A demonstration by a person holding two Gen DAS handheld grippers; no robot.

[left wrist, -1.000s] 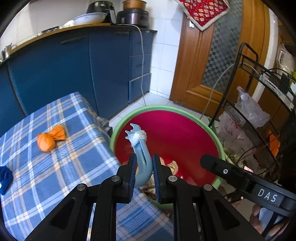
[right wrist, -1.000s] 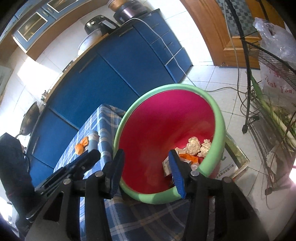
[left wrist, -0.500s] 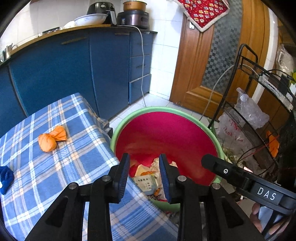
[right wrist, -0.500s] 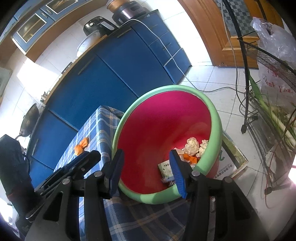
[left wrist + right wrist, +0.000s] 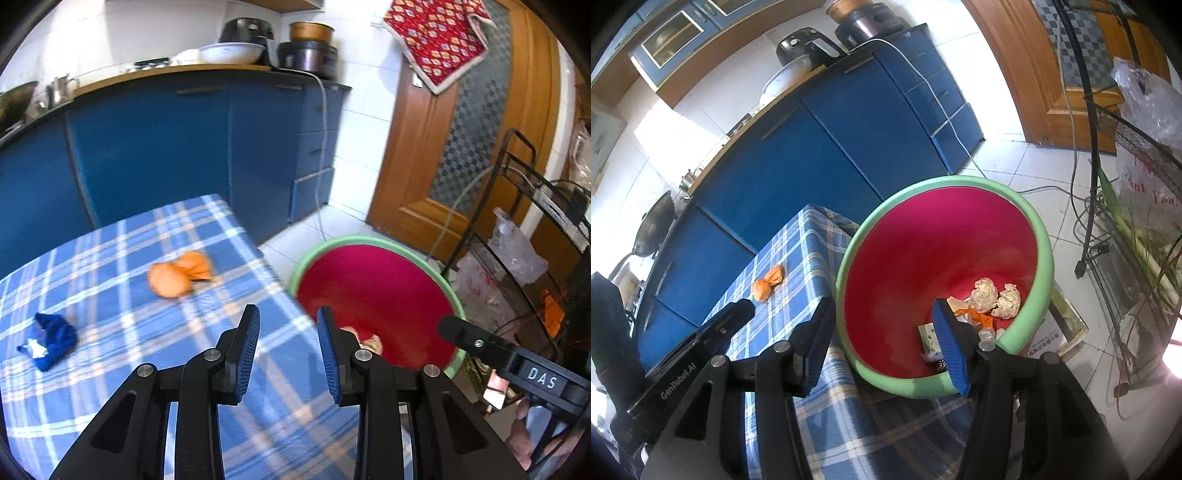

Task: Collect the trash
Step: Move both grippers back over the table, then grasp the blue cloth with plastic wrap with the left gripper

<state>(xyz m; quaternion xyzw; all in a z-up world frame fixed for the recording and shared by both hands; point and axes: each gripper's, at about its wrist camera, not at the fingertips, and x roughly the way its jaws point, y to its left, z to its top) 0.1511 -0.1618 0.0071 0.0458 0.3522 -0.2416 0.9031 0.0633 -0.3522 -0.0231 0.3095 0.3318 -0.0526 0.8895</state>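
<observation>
A red bin with a green rim stands on the floor beside the blue checked table. It holds crumpled paper balls, a small carton and other scraps. An orange wrapper and a crumpled blue wrapper lie on the table. My left gripper is open and empty above the table's edge. My right gripper is open and empty at the near rim of the bin.
Blue kitchen cabinets stand behind the table with pots and a bowl on top. A wooden door is at the right. A black wire rack with plastic bags and leeks stands next to the bin.
My left gripper let go of a light blue piece, which dropped into the bin. It then opened wider and swung left and back over the table. The right gripper barely moved.
</observation>
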